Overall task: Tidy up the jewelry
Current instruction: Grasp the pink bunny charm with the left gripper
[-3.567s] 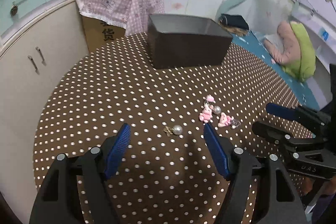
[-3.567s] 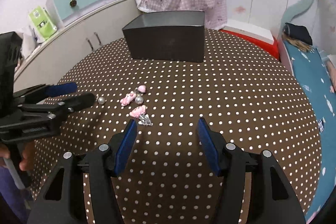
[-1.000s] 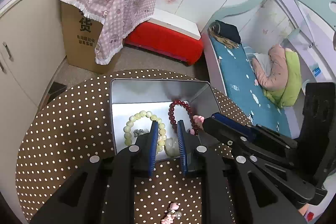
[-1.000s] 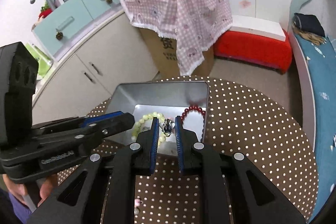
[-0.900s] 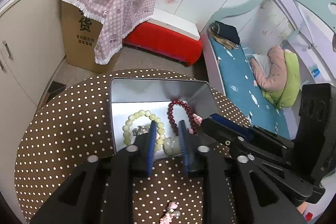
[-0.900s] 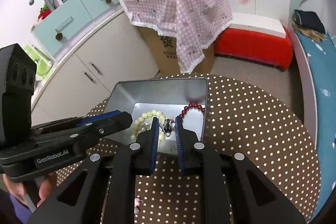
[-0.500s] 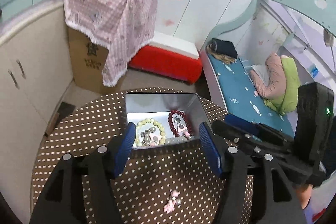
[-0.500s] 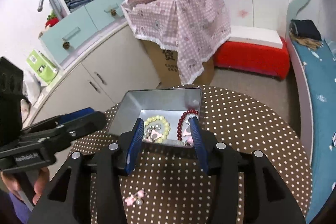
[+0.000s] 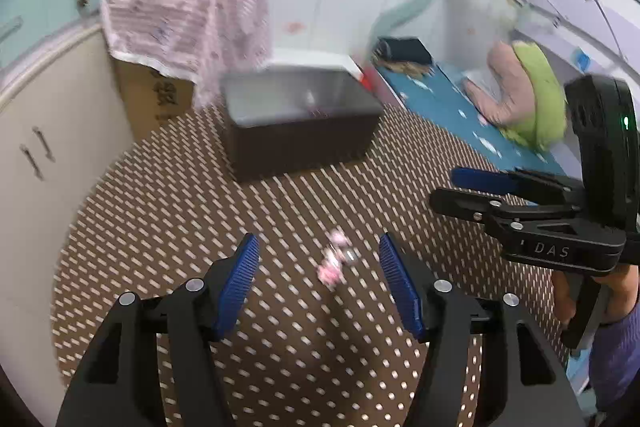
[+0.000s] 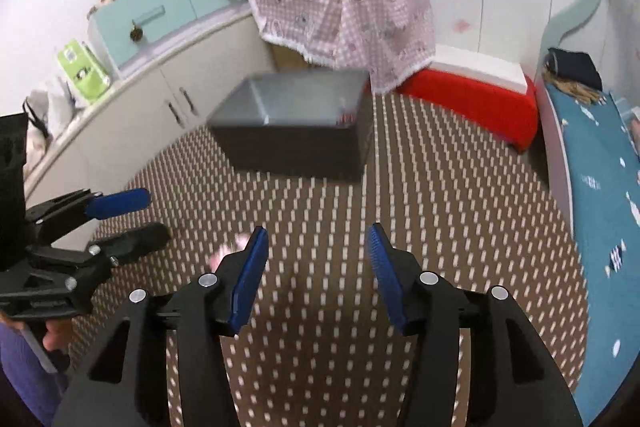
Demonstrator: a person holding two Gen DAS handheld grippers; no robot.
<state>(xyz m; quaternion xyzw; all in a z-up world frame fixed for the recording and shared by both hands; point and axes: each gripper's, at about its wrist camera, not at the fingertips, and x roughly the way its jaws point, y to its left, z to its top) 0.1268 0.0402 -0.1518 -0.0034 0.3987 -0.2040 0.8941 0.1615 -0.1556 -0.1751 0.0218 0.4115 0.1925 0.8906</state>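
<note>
I hold both grippers over the polka-dot tabletop [image 9: 160, 187], my left gripper [image 9: 318, 273] and right gripper [image 10: 314, 267] each with jaws spread apart and empty. One pink trinket cluster [image 9: 334, 263], blurred, lies mid-table between the left gripper's fingers. One dark box [image 10: 296, 131] stands near the far edge.

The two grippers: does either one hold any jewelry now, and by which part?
Nothing is held. The left gripper and right gripper are both open and empty; the pink jewelry lies on the dotted tablecloth.
</note>
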